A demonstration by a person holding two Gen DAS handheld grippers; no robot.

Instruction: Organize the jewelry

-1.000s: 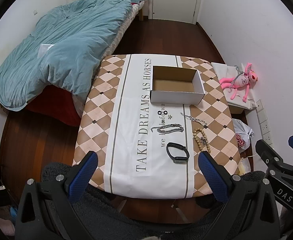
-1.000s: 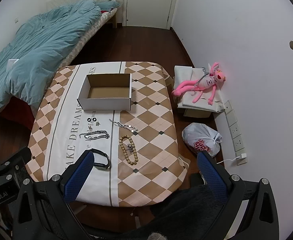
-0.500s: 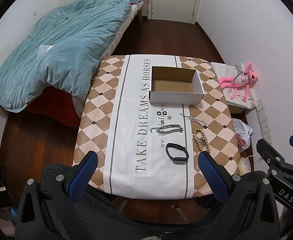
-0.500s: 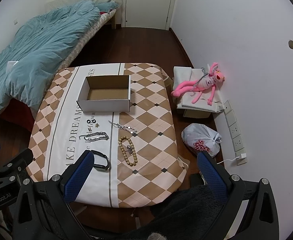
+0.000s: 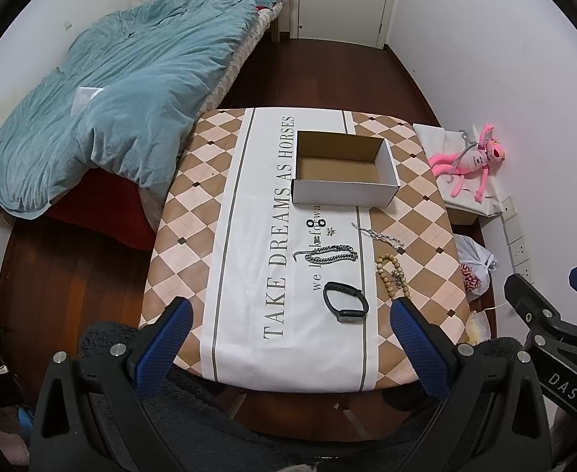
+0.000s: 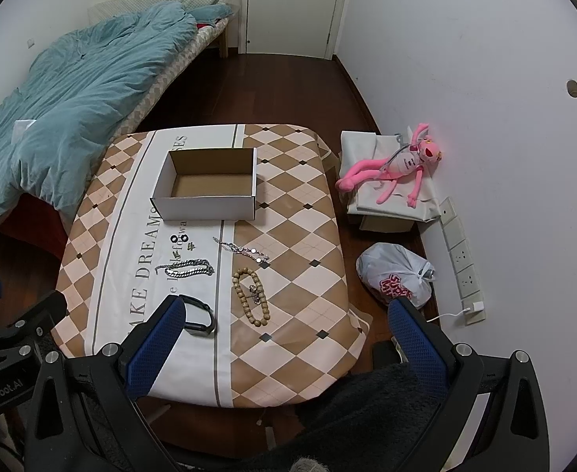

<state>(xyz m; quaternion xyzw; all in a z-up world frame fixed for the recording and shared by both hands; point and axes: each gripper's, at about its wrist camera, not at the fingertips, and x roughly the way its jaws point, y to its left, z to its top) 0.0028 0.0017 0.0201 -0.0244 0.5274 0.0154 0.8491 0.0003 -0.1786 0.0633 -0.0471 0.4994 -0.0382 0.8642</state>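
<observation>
Both grippers hang above the near edge of the table (image 5: pixel 194 212), well clear of everything on it. The left gripper (image 5: pixel 288 338) has its blue-padded jaws spread wide and holds nothing; the right gripper (image 6: pixel 284 342) is just as wide and just as bare. On the checked cloth, an open box (image 5: pixel 343 192) sits toward the far edge, showing only its brown floor. Nearer, the jewelry lies loose in a cluster, each piece apart from the next: two small rings (image 5: pixel 310 225) just in front of the box, a thin silver bracelet (image 5: pixel 378 234) to their right, a heavy chain (image 5: pixel 327 255) in the middle of the table, a loop of wooden beads (image 5: pixel 393 278) toward the right edge, and a black band (image 5: pixel 345 302) closest to the near edge. A pink plush (image 6: pixel 394 167) lies on a covered crate by the wall.
</observation>
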